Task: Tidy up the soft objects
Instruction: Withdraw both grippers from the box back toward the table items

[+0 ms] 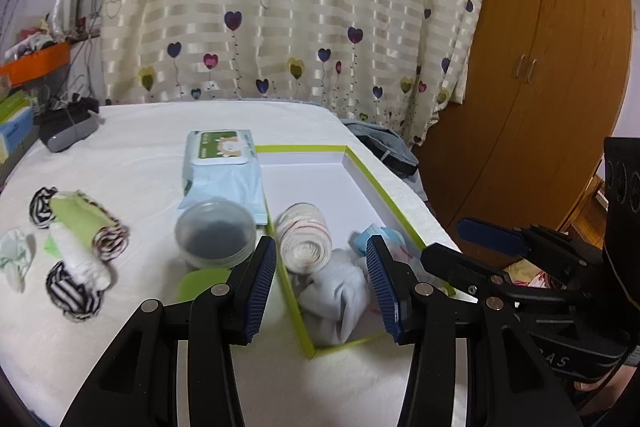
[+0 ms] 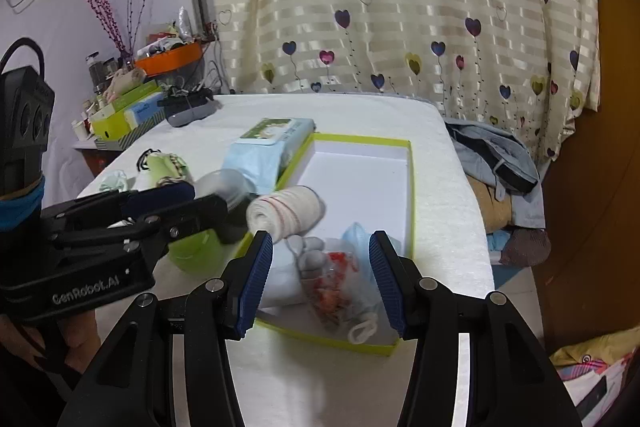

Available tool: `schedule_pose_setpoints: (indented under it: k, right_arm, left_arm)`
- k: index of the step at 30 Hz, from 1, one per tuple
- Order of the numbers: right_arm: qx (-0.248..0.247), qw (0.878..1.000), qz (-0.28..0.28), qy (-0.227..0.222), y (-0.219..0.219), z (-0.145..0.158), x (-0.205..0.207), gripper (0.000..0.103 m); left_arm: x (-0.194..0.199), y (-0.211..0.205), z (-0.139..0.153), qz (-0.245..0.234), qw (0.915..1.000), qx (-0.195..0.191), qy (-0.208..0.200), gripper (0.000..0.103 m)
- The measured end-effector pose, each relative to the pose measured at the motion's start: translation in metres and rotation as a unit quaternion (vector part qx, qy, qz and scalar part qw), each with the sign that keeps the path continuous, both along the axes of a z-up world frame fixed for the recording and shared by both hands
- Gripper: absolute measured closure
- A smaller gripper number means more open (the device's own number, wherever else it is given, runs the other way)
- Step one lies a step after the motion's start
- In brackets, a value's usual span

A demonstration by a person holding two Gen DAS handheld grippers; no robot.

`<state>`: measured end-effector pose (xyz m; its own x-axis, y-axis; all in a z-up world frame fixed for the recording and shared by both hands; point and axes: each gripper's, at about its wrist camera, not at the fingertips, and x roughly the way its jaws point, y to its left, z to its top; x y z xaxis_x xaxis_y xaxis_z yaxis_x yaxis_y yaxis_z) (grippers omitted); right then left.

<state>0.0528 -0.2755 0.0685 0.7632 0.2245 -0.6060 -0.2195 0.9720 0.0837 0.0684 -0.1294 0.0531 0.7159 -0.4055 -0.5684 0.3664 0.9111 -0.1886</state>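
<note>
A green-rimmed white box (image 1: 362,163) (image 2: 409,187) sits on the white table. In its near end lie a rolled cream cloth (image 1: 306,237) (image 2: 286,213), a pale grey sock bundle (image 1: 340,297) (image 2: 310,259) and a light-blue, red-printed cloth (image 2: 352,267). Left of the box lie rolled striped and green socks (image 1: 86,223), a white roll (image 1: 80,257) and a striped ball (image 1: 72,293). My left gripper (image 1: 322,277) is open and empty above the grey bundle. My right gripper (image 2: 322,279) is open and empty over the box's near end; it shows at right in the left wrist view (image 1: 456,243).
A wet-wipes pack (image 1: 222,167) (image 2: 266,151), a clear round tub (image 1: 216,233) and a green lid (image 1: 202,285) lie left of the box. A grey device (image 1: 66,129) stands at the table's far left. Clothes (image 2: 496,163) are piled off the right edge; a wardrobe (image 1: 532,67) stands right.
</note>
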Motion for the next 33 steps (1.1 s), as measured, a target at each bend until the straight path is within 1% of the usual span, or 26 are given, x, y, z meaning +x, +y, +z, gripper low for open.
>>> schedule_pose_setpoints:
  k: [6, 15, 33]
  right_arm:
    - [-0.006, 1.000, 0.010, -0.008, 0.014, 0.006, -0.011, 0.049]
    - [-0.013, 0.999, 0.033, -0.011, 0.036, 0.009, -0.023, 0.049]
    - [-0.022, 0.998, 0.067, -0.001, 0.062, 0.004, -0.028, 0.049]
  left_arm:
    - [-0.017, 0.018, 0.004, 0.011, 0.9999, -0.009, -0.009, 0.057]
    - [-0.035, 0.035, 0.004, 0.027, 0.9995, -0.013, -0.012, 0.057]
    - [-0.046, 0.061, -0.004, 0.052, 0.9984, -0.024, -0.003, 0.057]
